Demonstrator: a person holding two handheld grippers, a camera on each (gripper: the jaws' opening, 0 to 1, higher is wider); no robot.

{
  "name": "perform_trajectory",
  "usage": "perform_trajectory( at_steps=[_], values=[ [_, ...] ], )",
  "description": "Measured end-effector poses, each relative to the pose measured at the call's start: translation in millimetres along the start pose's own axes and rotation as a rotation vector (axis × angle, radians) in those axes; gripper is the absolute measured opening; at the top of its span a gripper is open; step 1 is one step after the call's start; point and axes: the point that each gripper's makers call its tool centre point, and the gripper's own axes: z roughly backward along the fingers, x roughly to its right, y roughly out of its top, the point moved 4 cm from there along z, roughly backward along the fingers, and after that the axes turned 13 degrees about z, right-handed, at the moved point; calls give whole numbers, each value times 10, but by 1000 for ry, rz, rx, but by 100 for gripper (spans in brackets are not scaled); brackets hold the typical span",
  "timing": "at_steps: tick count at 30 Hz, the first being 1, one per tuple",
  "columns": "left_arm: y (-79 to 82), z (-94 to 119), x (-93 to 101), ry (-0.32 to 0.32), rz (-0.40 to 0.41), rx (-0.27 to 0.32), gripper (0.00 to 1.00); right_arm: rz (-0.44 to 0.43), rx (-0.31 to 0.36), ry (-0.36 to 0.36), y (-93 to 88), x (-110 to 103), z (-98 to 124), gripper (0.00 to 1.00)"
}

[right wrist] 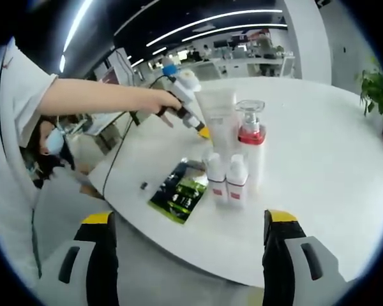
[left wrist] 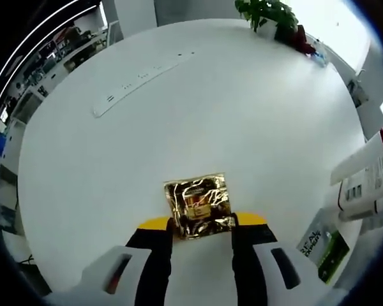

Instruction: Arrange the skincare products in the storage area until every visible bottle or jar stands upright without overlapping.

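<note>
Your left gripper [left wrist: 202, 224] has its jaws pinching the near edge of a gold foil packet [left wrist: 198, 205], which lies flat on the white table [left wrist: 242, 115] and reaches straight ahead of the tips. The packet is square, crinkled and mirror-shiny, thin enough that the jaws meet it at the rim only; I judge it will slide or buckle rather than lift cleanly.

The upright cluster sits well to the right of the packet: in the right gripper view a tall matte tube [right wrist: 216, 121], a clear pump bottle [right wrist: 250, 137] with a red collar, and two small white bottles [right wrist: 226, 178] with red labels stand touching one another. Just left of the cluster a glossy green-and-black sachet [right wrist: 180, 191] lies flat.

Your right gripper [right wrist: 190, 223] has its jaws spread wide with nothing between them, and points at the cluster from the table's near edge, well short of it. The left gripper shows beyond the cluster in that view, held by your hand [right wrist: 158, 102].

So the packet must travel rightward to the cluster, and the left gripper has it.
</note>
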Motion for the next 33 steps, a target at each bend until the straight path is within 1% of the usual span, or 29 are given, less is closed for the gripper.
perform_trajectory(
  at_steps=[4, 16, 22, 27, 33],
  values=[
    [6, 20, -22, 9, 24, 3, 39, 2, 0, 0, 2, -1, 0, 95],
    [-52, 130, -85, 43, 100, -3, 38, 12, 1, 7, 11, -16, 1, 94],
    [-134, 209, -96, 53, 145, -12, 38, 18, 6, 9, 20, -21, 4, 94],
    [-264, 271, -108, 77, 198, -33, 38, 26, 7, 13, 21, -31, 6, 94],
    [-381, 331, -96, 89, 239, -40, 38, 30, 12, 14, 30, -38, 12, 94]
  ],
)
